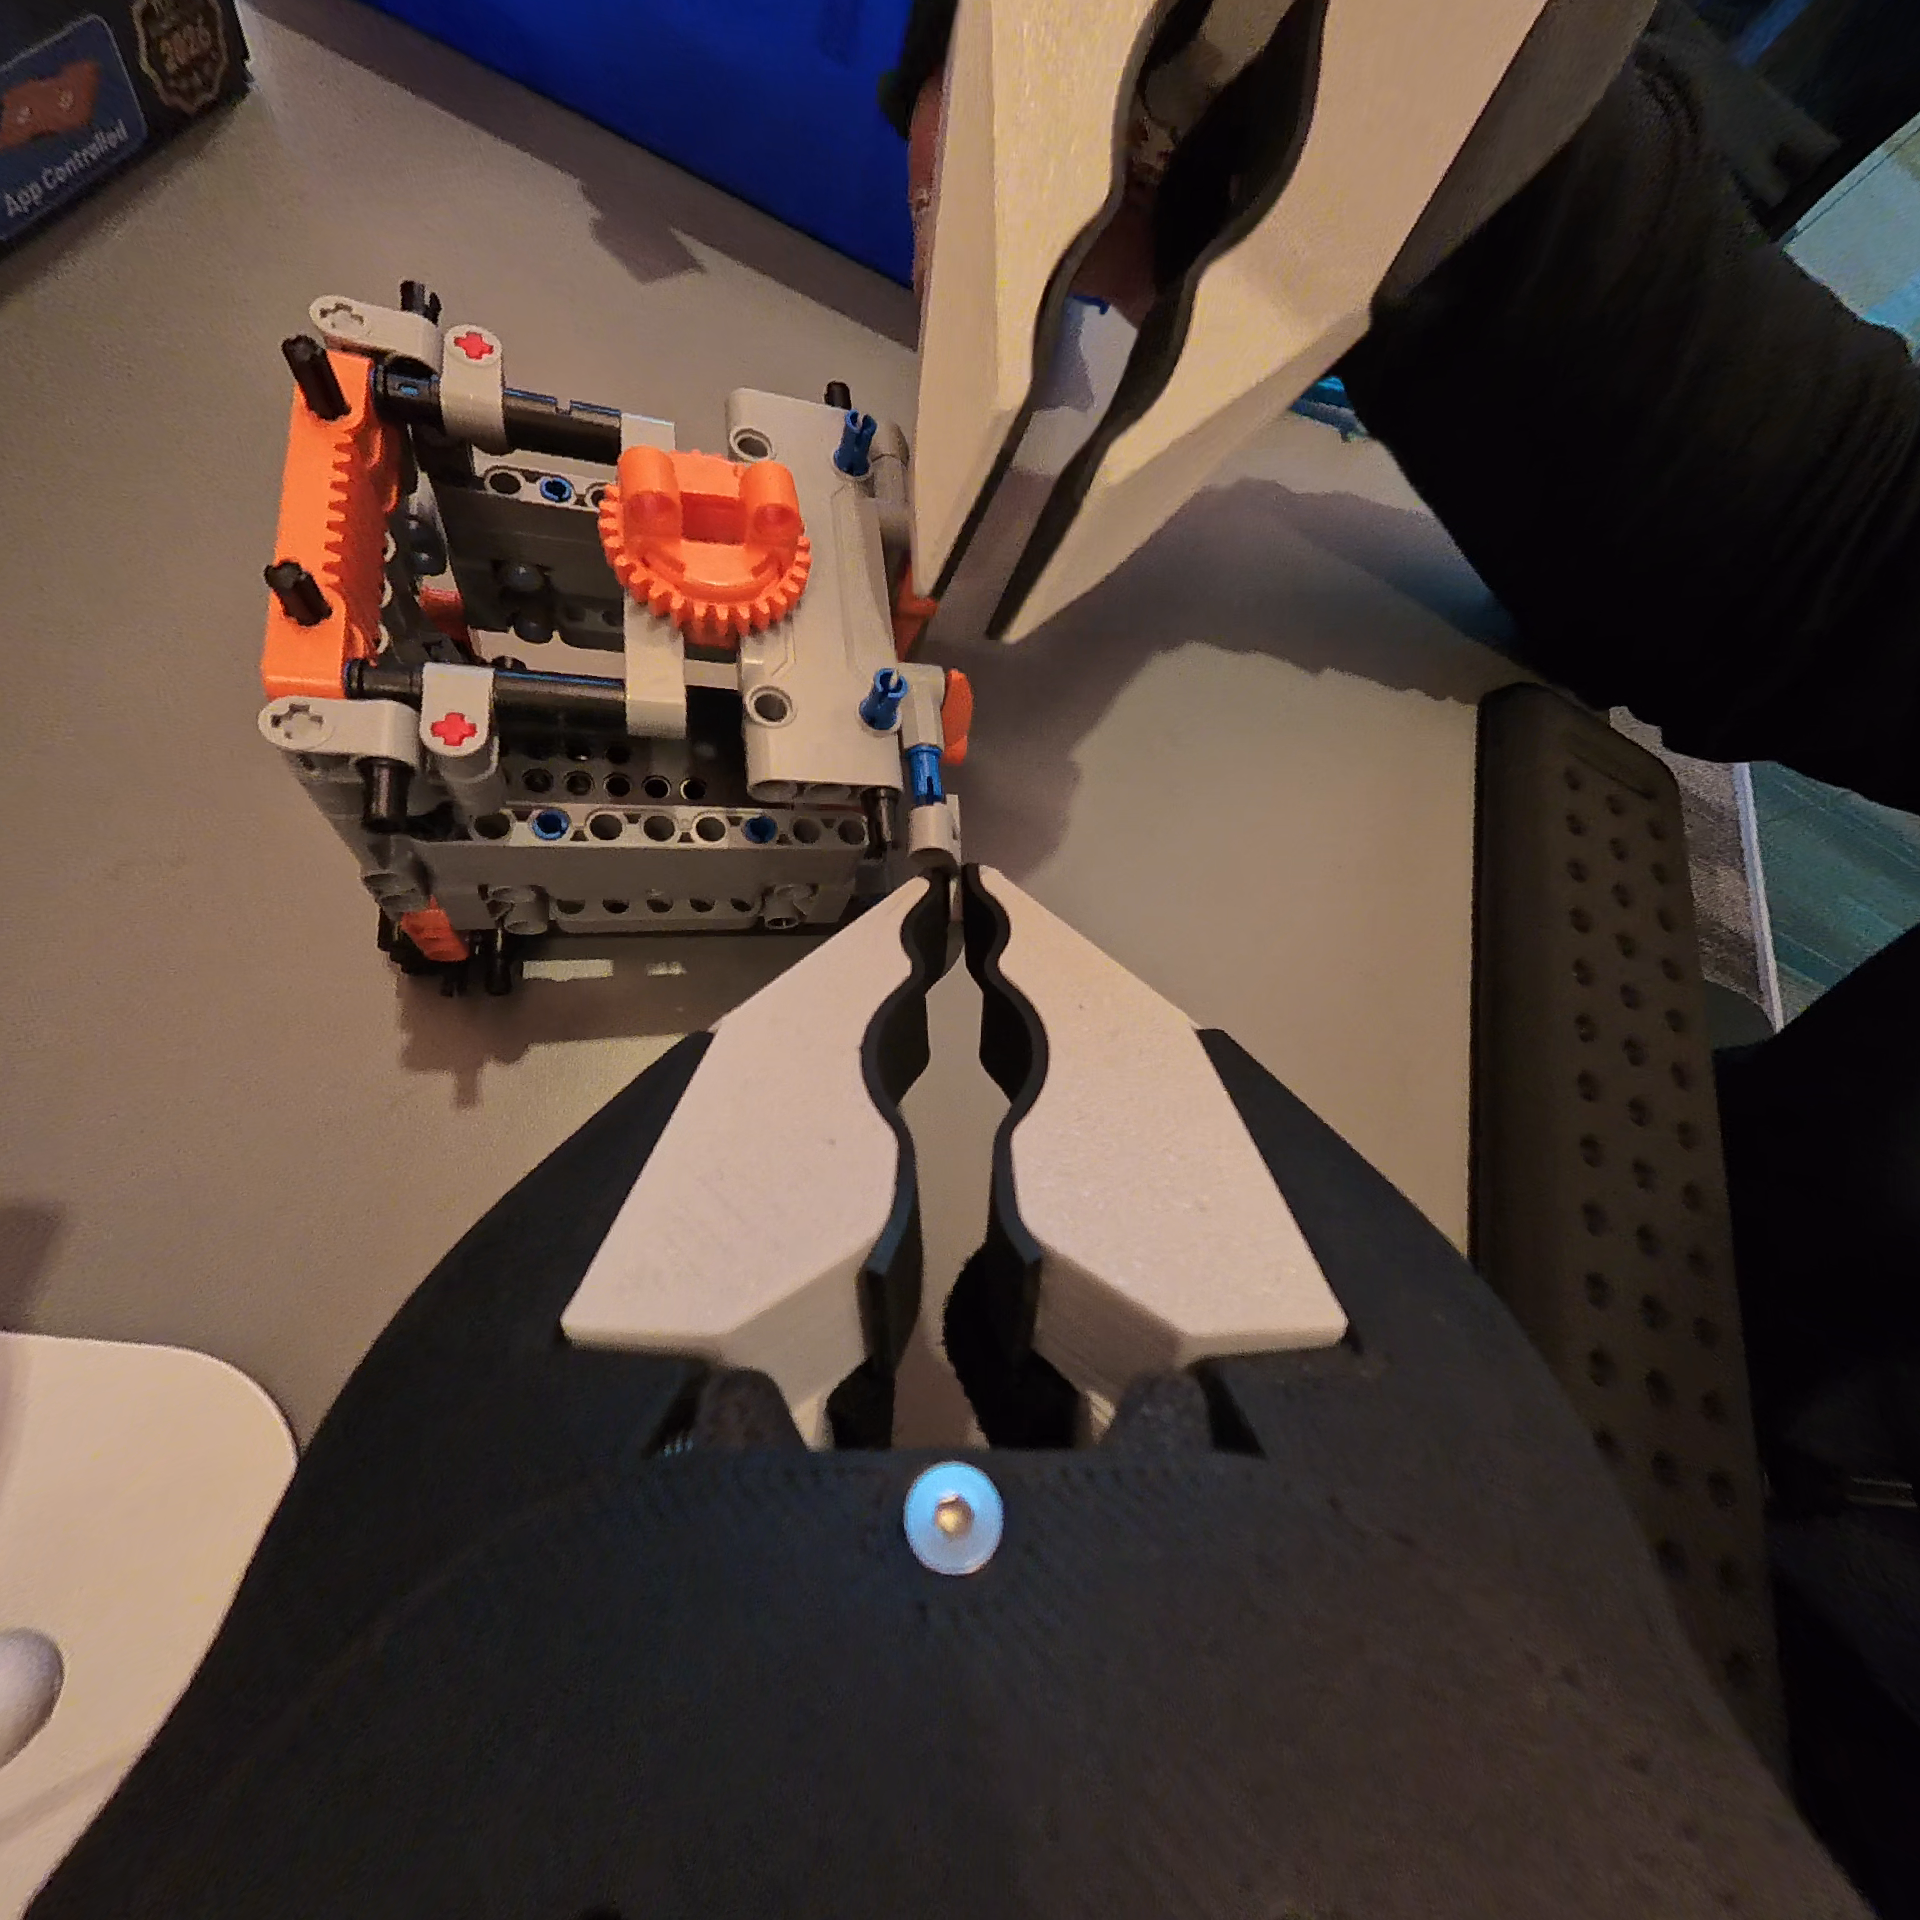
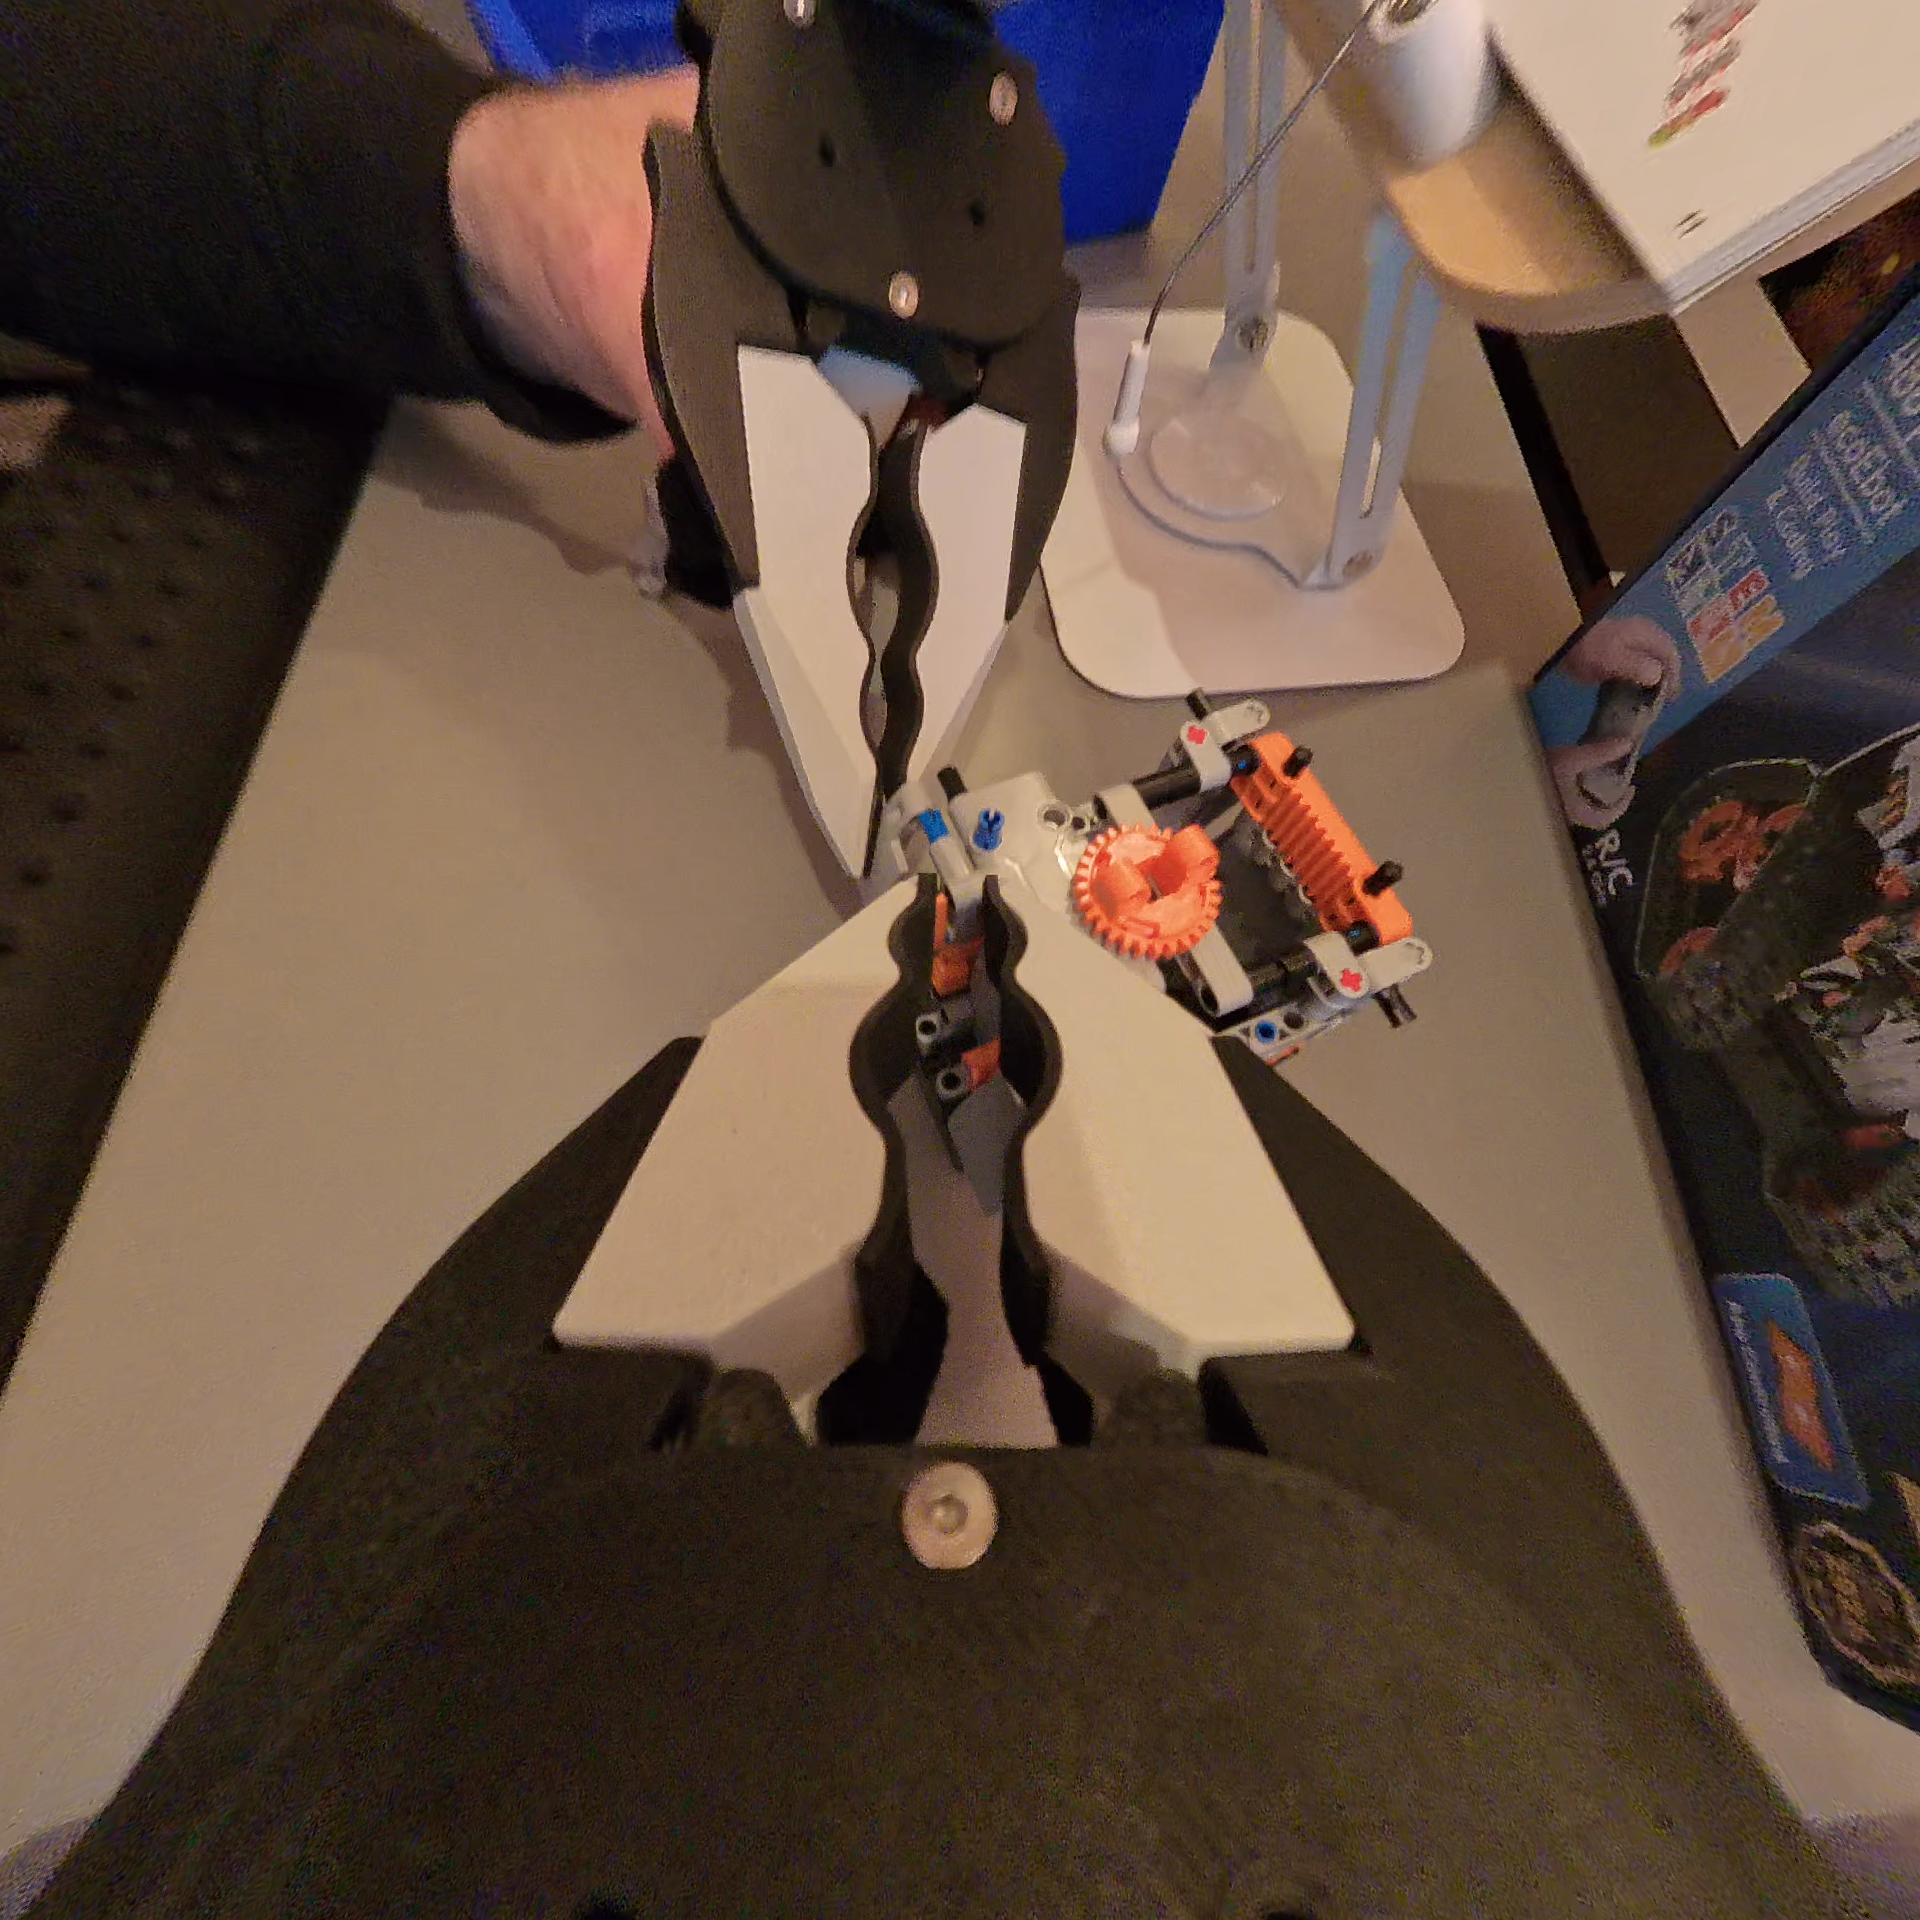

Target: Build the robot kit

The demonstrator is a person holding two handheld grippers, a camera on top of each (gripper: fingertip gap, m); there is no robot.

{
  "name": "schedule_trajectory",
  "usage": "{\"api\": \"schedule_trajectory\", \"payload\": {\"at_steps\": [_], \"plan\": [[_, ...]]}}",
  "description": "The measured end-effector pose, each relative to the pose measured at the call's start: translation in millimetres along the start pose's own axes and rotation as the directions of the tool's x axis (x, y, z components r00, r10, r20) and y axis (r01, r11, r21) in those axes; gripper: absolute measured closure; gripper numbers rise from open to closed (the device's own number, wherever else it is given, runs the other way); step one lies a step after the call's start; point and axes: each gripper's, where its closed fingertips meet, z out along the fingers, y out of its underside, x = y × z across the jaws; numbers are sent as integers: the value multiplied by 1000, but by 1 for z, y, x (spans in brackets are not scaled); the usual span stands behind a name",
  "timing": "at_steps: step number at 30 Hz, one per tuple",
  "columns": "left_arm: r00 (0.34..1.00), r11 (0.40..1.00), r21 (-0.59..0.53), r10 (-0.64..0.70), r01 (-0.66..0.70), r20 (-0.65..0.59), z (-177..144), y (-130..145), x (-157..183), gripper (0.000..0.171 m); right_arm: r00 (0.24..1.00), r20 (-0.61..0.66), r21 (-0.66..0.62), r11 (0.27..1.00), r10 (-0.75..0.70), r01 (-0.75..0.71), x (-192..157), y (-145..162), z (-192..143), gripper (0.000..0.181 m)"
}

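A boxy brick model (image 1: 582,665) of grey beams stands on the grey table (image 1: 156,987). It has an orange gear (image 1: 707,551) on top, an orange toothed rack (image 1: 312,540) on its far-left side and blue pins. My left gripper (image 1: 949,881) is shut on a small grey connector (image 1: 932,831) at the model's near right corner. My right gripper (image 1: 968,618) comes down from above against the model's right side, by an orange piece. In the right wrist view my right gripper (image 2: 956,896) is closed on a grey and orange part of the model (image 2: 1226,914). The left gripper (image 2: 883,821) meets it opposite.
A white lamp base (image 2: 1247,623) stands just behind the model and also shows in the left wrist view (image 1: 104,1507). A dark toy-set box (image 2: 1766,987) lies at the right. A blue bin (image 1: 675,104) stands behind. A black perforated chair (image 1: 1600,1039) lines the table edge. Some 5 cm of space lies between my two pairs of fingers.
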Motion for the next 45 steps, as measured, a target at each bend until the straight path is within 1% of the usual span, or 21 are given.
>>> {"api": "schedule_trajectory", "payload": {"at_steps": [2,3,6,16,23,30,33,35,45], "plan": [[1000,1000,3,-4,4,1,-1,0,-1,171,1000,-14,-58,998,-24,23,0,8,3,172],[1000,1000,9,-6,6,3,-2,-1,-2,171,1000,-8,-59,998,-19,19,-2,8,5,171],[1000,1000,0,-3,3,8,-2,-1,-2,171,1000,0,-45,999,-12,12,-4,7,11,172],[1000,1000,-2,4,-4,22,1,-3,-4,171,999,10,-28,999,41,-40,0,11,10,178],[996,999,-41,29,-26,82,1,-3,-5,171,998,26,-15,998,63,-63,1,12,12,179],[999,999,-14,-37,37,12,1,-4,-4,171,997,25,1,997,72,-72,4,12,13,180],[995,995,16,-98,98,-36,1,-6,-2,171,997,26,0,997,72,-72,4,12,14,179],[991,991,29,-128,129,-44,1,-6,-1,171,997,27,4,997,78,-78,5,12,14,179],[989,994,39,-105,101,103,0,-6,-9,171,998,2,-11,998,65,-65,11,9,16,179]]}}
